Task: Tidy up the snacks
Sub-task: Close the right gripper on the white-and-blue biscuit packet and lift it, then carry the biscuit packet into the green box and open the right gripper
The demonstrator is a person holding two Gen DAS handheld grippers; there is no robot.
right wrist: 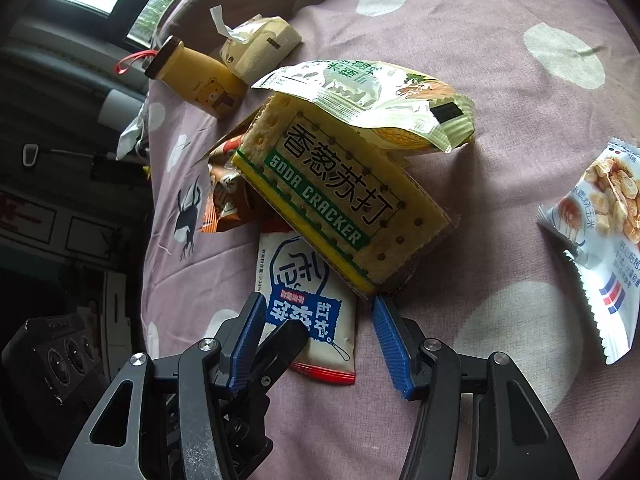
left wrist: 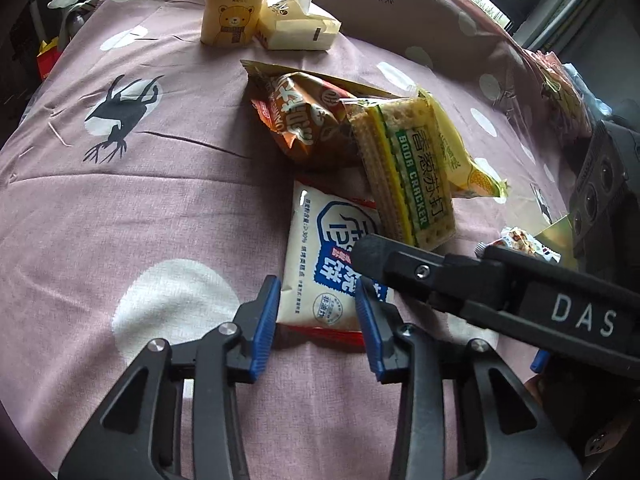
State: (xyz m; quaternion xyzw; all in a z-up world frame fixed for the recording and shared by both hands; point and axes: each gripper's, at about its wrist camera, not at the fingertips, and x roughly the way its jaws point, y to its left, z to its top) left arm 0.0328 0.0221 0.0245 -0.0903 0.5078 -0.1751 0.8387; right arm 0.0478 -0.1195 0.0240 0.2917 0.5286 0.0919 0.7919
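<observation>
Left gripper point(left wrist: 316, 320) pinching white snack packet point(left wrist: 332, 256), long axis running ahead; right gripper point(right wrist: 318, 340) half-open alongside.

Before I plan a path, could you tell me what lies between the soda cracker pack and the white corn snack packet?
Nothing but bare dotted bedsheet, seen in the right wrist view.
</observation>
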